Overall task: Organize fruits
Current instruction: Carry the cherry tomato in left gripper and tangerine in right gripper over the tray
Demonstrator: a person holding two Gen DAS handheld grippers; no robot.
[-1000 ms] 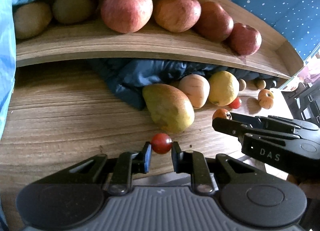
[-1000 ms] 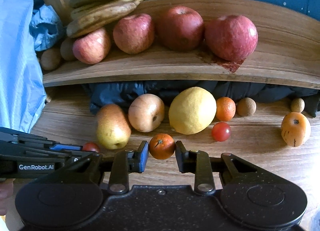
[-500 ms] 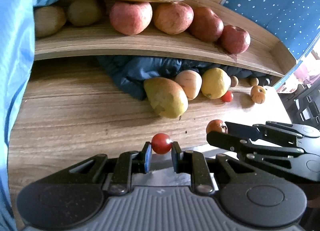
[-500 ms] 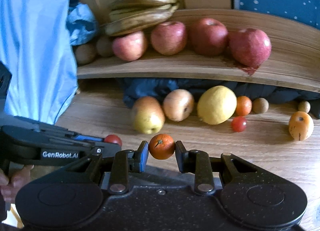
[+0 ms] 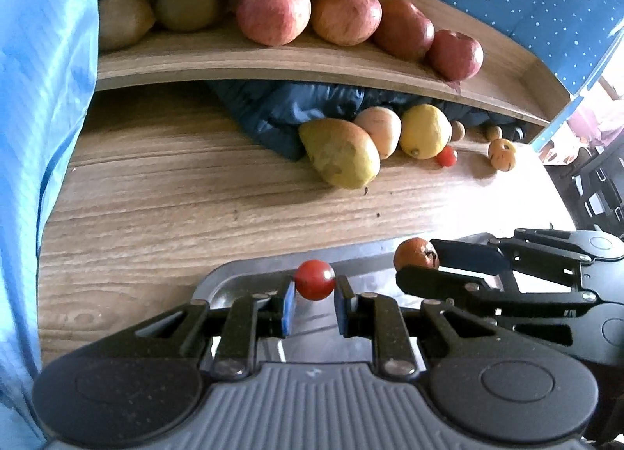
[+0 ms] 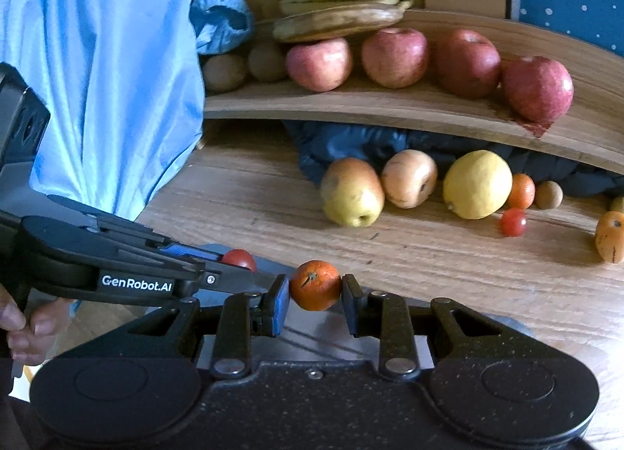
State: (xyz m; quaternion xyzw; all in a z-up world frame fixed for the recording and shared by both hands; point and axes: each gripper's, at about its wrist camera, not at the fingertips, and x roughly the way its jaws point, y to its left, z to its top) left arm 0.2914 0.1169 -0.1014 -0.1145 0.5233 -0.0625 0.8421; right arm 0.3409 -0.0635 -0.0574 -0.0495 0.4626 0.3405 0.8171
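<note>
Both grippers now back over tray [image 5: 249, 268] | left [image 5: 314, 296] clamps tomato [image 5: 314, 279], right [image 6: 315, 298] clamps orange [image 6: 315, 285] | risk: round fruit rolling off if released high.

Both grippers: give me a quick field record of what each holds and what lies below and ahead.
left gripper: shut on cherry tomato
right gripper: shut on mandarin
below both: metal tray
shelf: four apples, bananas
table: pear, lemon, second tomato
</note>
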